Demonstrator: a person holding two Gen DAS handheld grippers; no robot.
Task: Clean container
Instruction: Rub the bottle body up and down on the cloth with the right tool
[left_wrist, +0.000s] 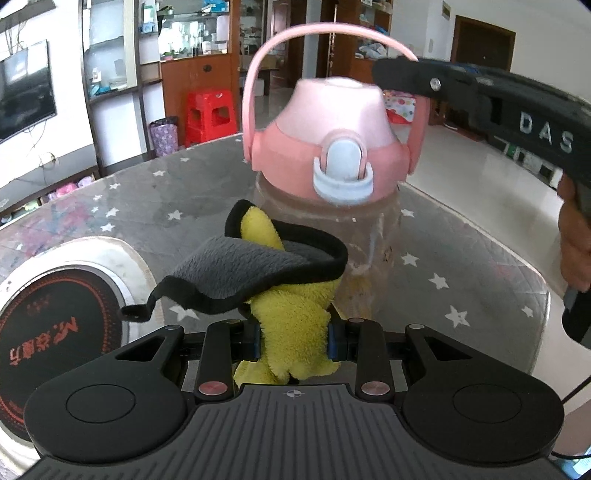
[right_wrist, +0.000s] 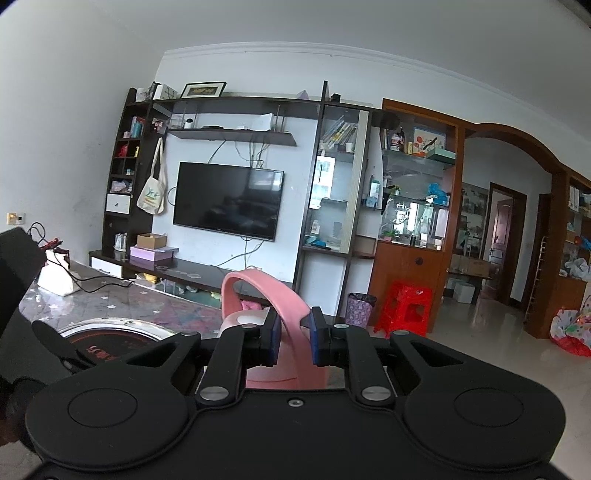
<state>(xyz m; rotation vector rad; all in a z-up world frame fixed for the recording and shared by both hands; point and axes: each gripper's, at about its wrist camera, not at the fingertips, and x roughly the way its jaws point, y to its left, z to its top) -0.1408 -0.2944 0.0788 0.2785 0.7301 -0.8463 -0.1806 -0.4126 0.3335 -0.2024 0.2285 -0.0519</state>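
A clear bottle (left_wrist: 369, 236) with a pink lid (left_wrist: 332, 140) and a pink carry handle (left_wrist: 258, 62) stands on the star-patterned table. My left gripper (left_wrist: 293, 338) is shut on a yellow and grey cloth (left_wrist: 266, 273), which rests against the bottle's lower left side. My right gripper (right_wrist: 293, 332) is shut on the pink handle (right_wrist: 284, 306) above the lid (right_wrist: 243, 317). It also shows in the left wrist view (left_wrist: 402, 79), reaching in from the right at the handle's end.
A round induction cooker (left_wrist: 55, 332) with a steel rim is set in the table to the left of the bottle. A white charger box (right_wrist: 55, 282) with cables lies at the table's far end. A red stool (left_wrist: 210, 114) and a purple bin (left_wrist: 164, 134) stand beyond the table.
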